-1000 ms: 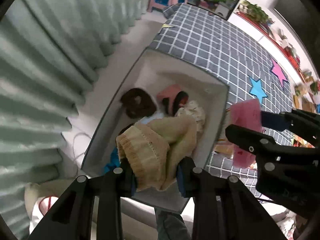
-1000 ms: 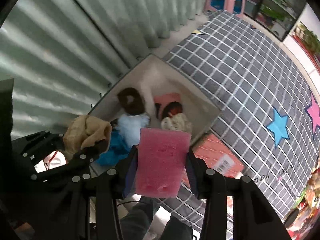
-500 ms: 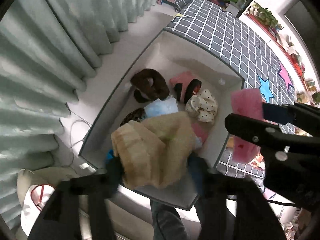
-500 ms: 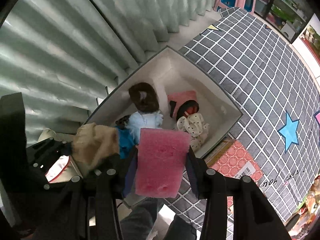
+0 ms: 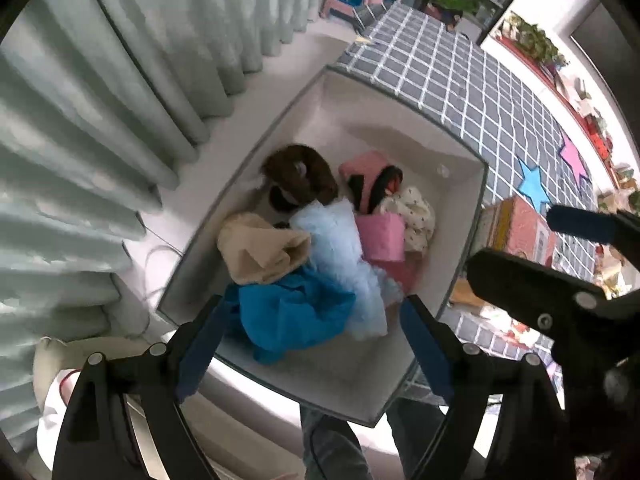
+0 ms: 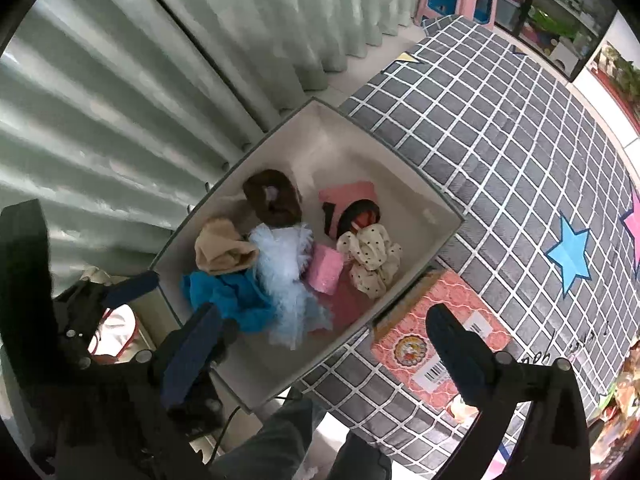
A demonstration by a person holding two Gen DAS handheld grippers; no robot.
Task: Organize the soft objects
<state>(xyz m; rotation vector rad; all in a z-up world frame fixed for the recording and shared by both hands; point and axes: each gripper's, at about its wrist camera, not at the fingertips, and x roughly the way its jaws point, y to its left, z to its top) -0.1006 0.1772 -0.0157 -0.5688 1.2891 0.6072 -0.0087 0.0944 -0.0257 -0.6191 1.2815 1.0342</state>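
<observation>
Grey checked cloth [image 6: 500, 128] with coloured stars covered the wide surface, and pale curtains [image 6: 160, 60] hung along its far side. Between them stood the box [image 6: 436, 248] — white inside, with grey edges — and both grippers pointed down over it.

Inside the box lay the soft things, close together. A light blue fluffy piece [image 6: 286, 268] was in the middle, touching a bright blue cloth [image 6: 224, 296] at the near corner. A beige knit [image 5: 260, 252] rested on the bright blue cloth, against the left wall. A brown plush [image 6: 272, 198] lay behind them. A dotted cream cloth [image 6: 370, 260] was at the right side, and a pink sponge [image 6: 326, 270] lay tilted between it and the fluffy piece.

A pink carton [image 6: 436, 344] stood on the checked cloth just beside the box.

The left gripper [image 5: 312, 336] and the right gripper [image 6: 320, 344] were both opening wide, with nothing between their blue pads — the knit and the sponge lay free in the box below.
</observation>
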